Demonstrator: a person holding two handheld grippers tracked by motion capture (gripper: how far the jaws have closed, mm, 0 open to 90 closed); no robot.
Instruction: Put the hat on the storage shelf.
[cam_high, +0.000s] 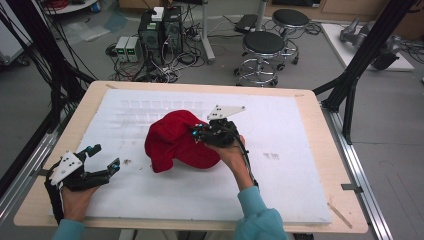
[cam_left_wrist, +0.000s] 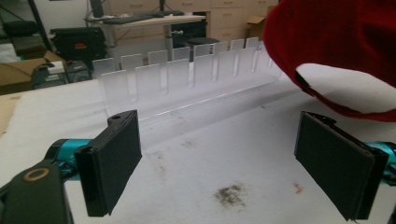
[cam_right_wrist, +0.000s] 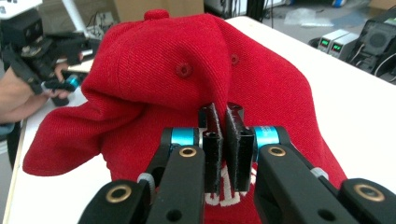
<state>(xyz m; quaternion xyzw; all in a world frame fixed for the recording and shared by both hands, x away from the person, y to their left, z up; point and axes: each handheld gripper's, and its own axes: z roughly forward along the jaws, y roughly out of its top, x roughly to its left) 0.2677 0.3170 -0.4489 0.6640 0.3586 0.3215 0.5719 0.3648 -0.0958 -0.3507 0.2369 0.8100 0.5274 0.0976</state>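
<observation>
A red cap lies near the middle of the white sheet that covers the desk, crumpled, with its crown button up. The right hand-held gripper is at the cap's right side; in the right gripper view its jaws are nearly closed, pinching a fold of the red cloth, with white stitching just below them. On the far side of the cap, a clear slotted rack stands on the sheet. Well to the cap's left, near the desk's near left corner, the left hand-held gripper has its jaws spread wide, holding nothing.
</observation>
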